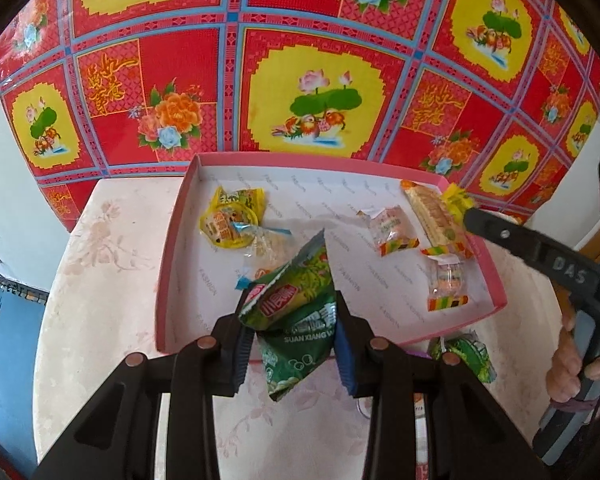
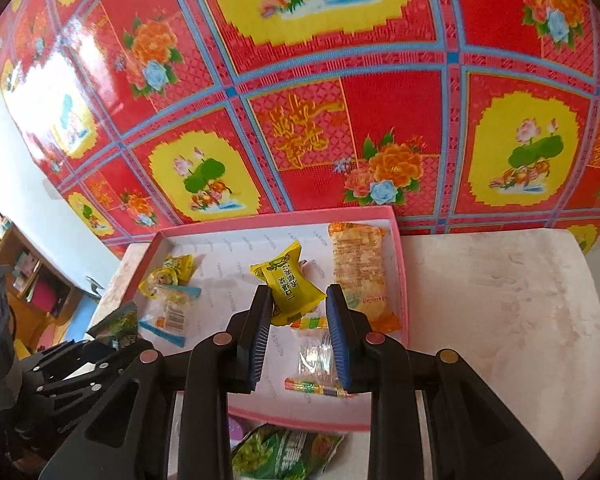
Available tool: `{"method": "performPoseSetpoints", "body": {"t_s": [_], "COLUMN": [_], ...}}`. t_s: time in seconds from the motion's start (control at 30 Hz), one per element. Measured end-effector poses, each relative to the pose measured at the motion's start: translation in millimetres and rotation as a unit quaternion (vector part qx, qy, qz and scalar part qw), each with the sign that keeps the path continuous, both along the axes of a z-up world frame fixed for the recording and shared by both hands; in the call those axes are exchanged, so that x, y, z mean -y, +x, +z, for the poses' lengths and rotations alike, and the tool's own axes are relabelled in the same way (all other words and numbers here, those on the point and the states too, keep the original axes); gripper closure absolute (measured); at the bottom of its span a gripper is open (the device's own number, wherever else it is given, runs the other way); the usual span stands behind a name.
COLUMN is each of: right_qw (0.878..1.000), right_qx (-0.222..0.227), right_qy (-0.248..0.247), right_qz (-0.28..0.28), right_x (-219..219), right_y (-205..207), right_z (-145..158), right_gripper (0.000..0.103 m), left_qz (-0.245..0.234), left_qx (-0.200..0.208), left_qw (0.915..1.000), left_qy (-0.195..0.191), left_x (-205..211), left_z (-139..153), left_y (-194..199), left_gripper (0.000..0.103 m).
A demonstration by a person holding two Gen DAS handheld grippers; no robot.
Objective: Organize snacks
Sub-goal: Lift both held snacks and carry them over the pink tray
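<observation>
A pink tray (image 1: 300,157) (image 2: 276,216) sits on a pale table and holds several wrapped snacks. My left gripper (image 1: 292,300) is shut on a green snack packet (image 1: 296,320), which hangs over the tray's near edge. The same gripper (image 2: 112,340) and its green packet (image 2: 120,324) appear at the lower left of the right wrist view. My right gripper (image 2: 298,290) is shut on a yellow candy packet (image 2: 288,292) above the tray's right half. From the left wrist view, that gripper (image 1: 468,214) reaches in from the right with the yellow packet (image 1: 456,198) at its tip.
In the tray lie a long wafer packet (image 2: 358,268), a yellow jelly cup (image 1: 228,224) and clear candies with rainbow ends (image 2: 316,360). Another green packet (image 2: 284,452) lies on the table (image 2: 500,300) just outside the tray's near edge. A hand (image 1: 572,352) grips the right tool. Red flowered flooring lies beyond.
</observation>
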State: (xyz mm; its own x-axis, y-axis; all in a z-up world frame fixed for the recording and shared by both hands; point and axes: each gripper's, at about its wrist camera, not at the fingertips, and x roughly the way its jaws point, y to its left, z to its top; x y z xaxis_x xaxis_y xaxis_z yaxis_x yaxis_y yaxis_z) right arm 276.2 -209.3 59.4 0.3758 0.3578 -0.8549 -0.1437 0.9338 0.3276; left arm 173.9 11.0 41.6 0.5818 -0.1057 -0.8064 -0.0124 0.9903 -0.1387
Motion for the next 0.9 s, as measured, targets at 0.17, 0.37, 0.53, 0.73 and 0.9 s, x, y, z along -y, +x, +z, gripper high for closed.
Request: {"method": "performPoseSetpoints", "body": {"t_s": [0.17,0.37,0.53,0.73,0.9], "right_qw": [1.0,1.0,1.0,1.0,1.0], "right_qx": [-0.014,-0.026,-0.021,-0.018,-0.019], "right_qy": [-0.002,-0.001,-0.004,-0.007,-0.011], "right_qz": [-0.006,-0.009,-0.001,0.008,0.017], "right_x": [0,3,0,-9,-15], "right_y": [8,15,18,22,24], "right_z": [-17,-32,-33,-35,-36], "right_gripper": [0.074,0.074,0.074,0.074,0.074], "left_qz": [0.003,0.008,0.017,0.021,0.022], "left_qx": [-0.014,-0.022,-0.028,-0.024,-0.022], "left_qw": [0.9999,0.9997,0.9994,0.9995,0.9995], "left_qy": [-0.003,0.002,0.007,0.007,0.01], "left_x": [1,1,-1,-2,-1], "left_z": [-11,-21,-31,-33,-35], "left_y": [9,18,27,37,45], "left_gripper": [0.066,0.066,0.067,0.067,0.066]}}
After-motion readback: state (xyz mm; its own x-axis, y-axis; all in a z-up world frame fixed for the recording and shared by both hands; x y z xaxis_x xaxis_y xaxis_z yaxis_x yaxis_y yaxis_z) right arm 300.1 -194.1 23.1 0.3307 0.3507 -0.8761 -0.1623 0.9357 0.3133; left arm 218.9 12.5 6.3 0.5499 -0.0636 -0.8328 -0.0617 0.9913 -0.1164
